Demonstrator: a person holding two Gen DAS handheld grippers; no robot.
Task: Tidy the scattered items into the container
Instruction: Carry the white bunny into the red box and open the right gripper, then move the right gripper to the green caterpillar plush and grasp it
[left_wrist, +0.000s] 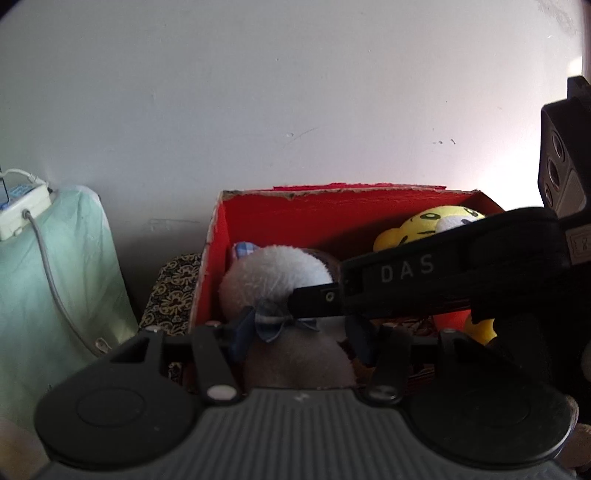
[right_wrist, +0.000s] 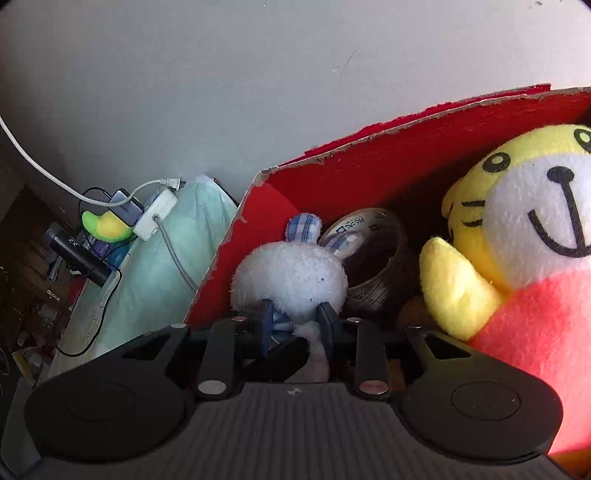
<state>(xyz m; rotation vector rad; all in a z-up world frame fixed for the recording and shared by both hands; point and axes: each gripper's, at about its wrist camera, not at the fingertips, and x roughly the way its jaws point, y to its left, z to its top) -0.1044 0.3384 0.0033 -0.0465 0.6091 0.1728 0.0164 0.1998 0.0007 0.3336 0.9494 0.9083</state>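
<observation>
Two grippers meet on one toy. The right gripper (right_wrist: 297, 317) is clamped at the neck of the plush rabbit (right_wrist: 291, 277), its blue pads pinching the fluff just under the round white head. We judge that a sensible hold, since the narrow neck gives soft pads something to bite. The left gripper (left_wrist: 300, 341) has its pads on either side of the rabbit's beige body, below the checked bow. The fur hides the contact, so we cannot tell whether those pads press or merely flank it. Shared like this, the floppy toy stays upright with its ears toward twelve o'clock. It sits inside the red cardboard box (right_wrist: 369, 166), at the near left end, close to the side wall. From the rabbit, a roll of tape (right_wrist: 376, 258) lies at two o'clock, touching its ear, and a yellow tiger plush (right_wrist: 535, 206) fills the box at three o'clock, so we reckon the left end was the free space. Outside the box, at nine o'clock, a pale green cloth (right_wrist: 155, 266) carries a white charger (right_wrist: 155, 210).
</observation>
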